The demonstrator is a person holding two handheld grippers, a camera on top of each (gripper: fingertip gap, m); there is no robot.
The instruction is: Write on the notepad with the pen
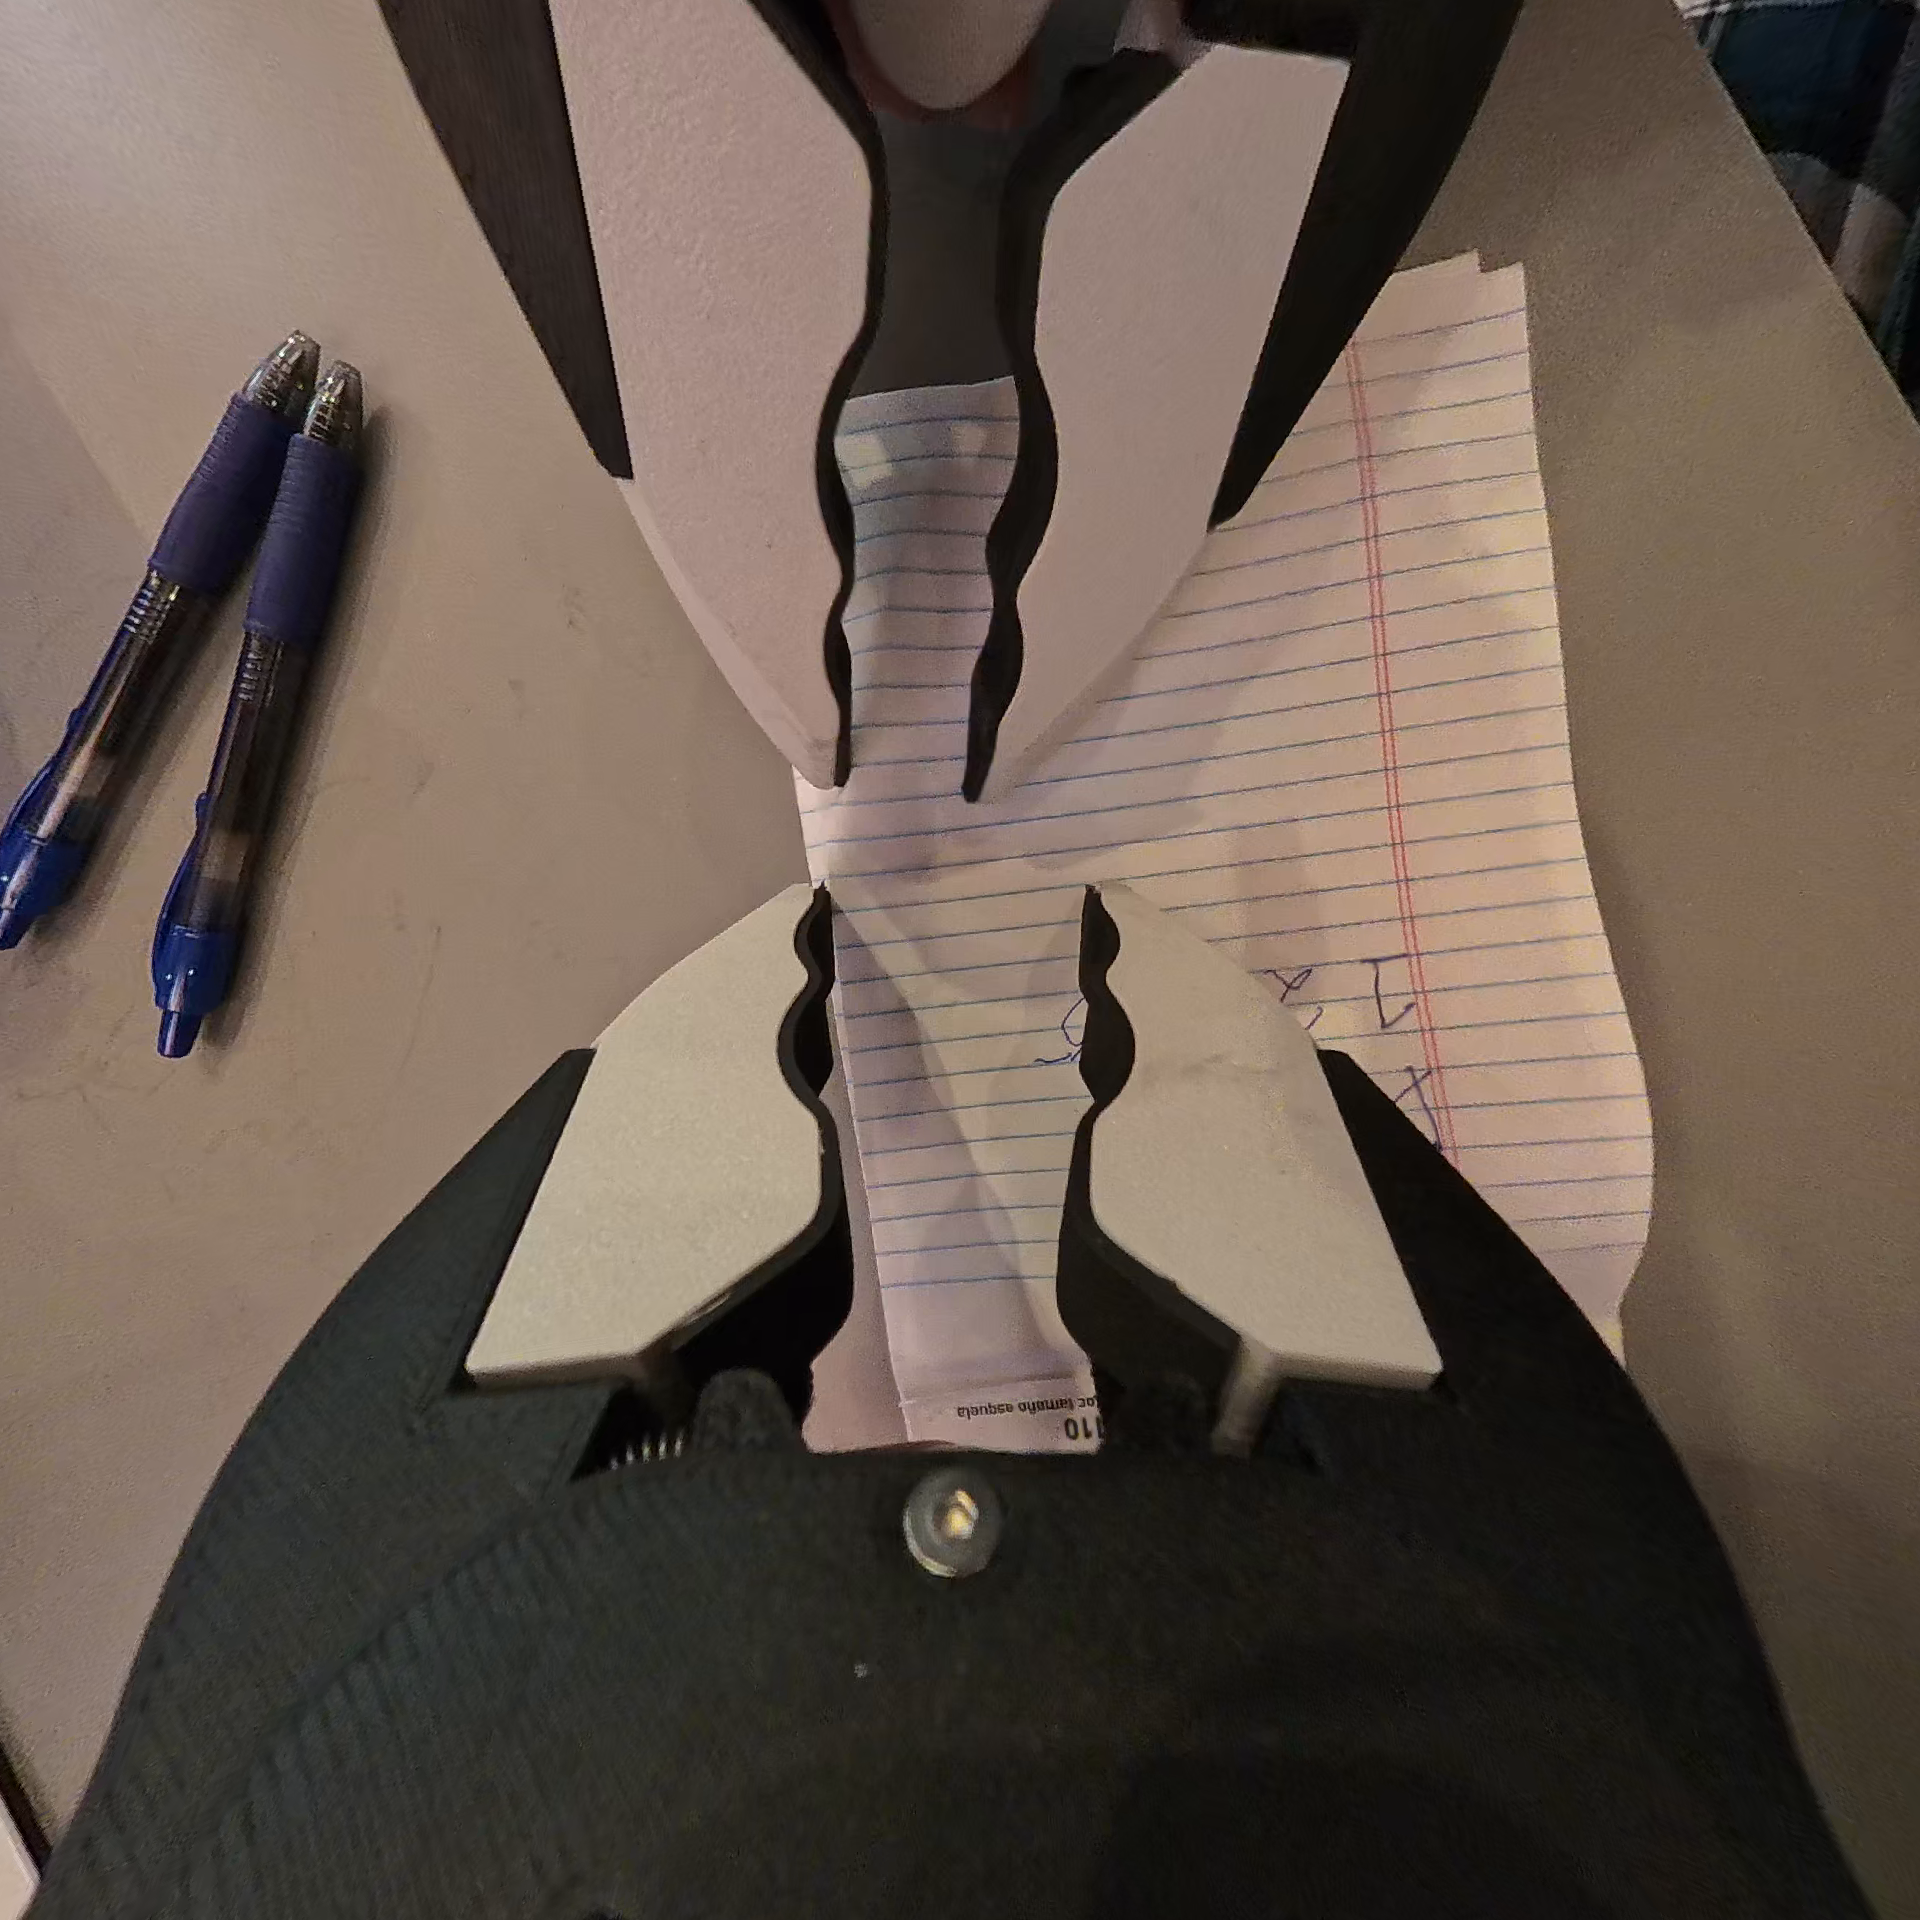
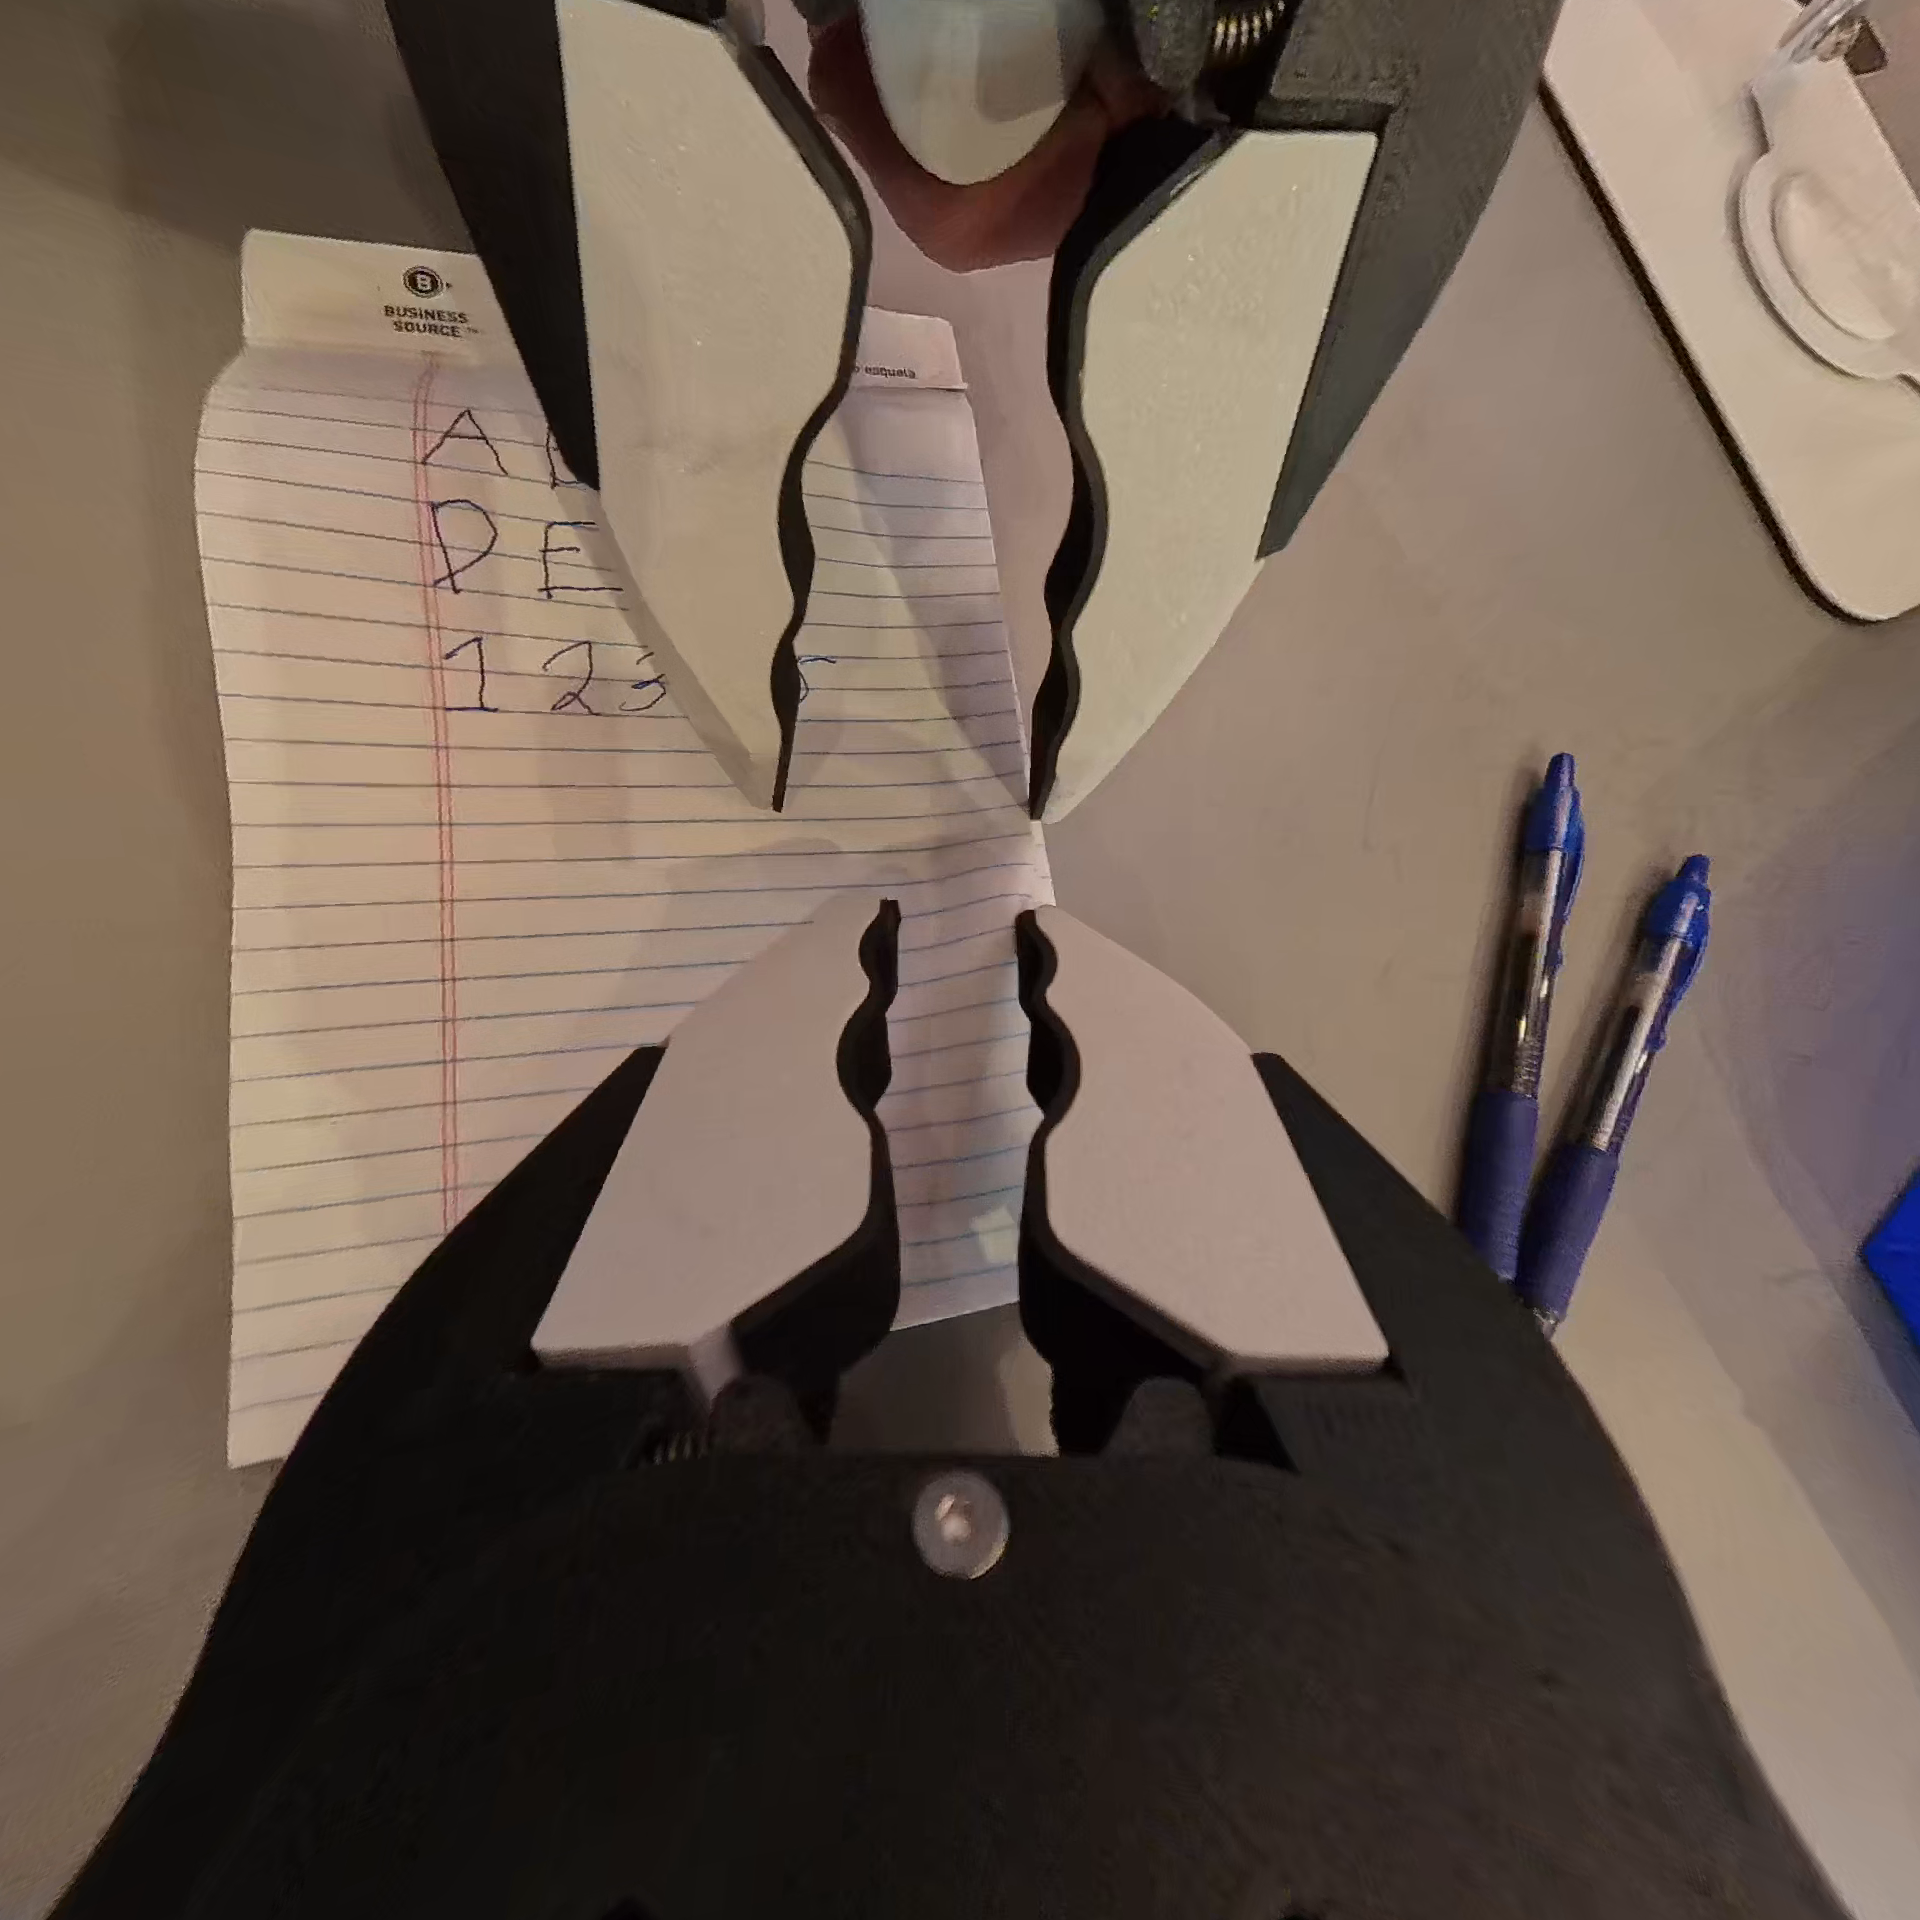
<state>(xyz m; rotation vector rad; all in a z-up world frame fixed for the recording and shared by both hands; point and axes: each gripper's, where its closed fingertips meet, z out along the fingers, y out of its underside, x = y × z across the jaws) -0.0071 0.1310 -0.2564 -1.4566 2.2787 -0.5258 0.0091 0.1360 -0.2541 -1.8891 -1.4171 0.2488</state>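
Observation:
A white lined notepad (image 1: pixel 1299 779) with blue handwriting near its top lies flat on the beige table; it also shows in the right wrist view (image 2: pixel 520 935). Two blue pens lie side by side on the table beside the pad, one (image 1: pixel 135 644) next to the other (image 1: pixel 260 675), seen again in the right wrist view (image 2: pixel 1538 987) (image 2: pixel 1631 1091). My left gripper (image 1: pixel 956 894) and right gripper (image 2: pixel 956 909) hover tip to tip over the pad's edge nearest the pens, facing each other. Both are open and empty. Each shows in the other's view: right (image 1: pixel 906 788), left (image 2: pixel 909 808).
A white tray-like object (image 2: pixel 1714 312) with a clear item on it sits at the table's far right corner. A blue object (image 2: pixel 1891 1257) shows at the right edge past the pens. Plaid fabric (image 1: pixel 1818 125) lies beyond the table edge. Less than 4 cm separates the two grippers' tips.

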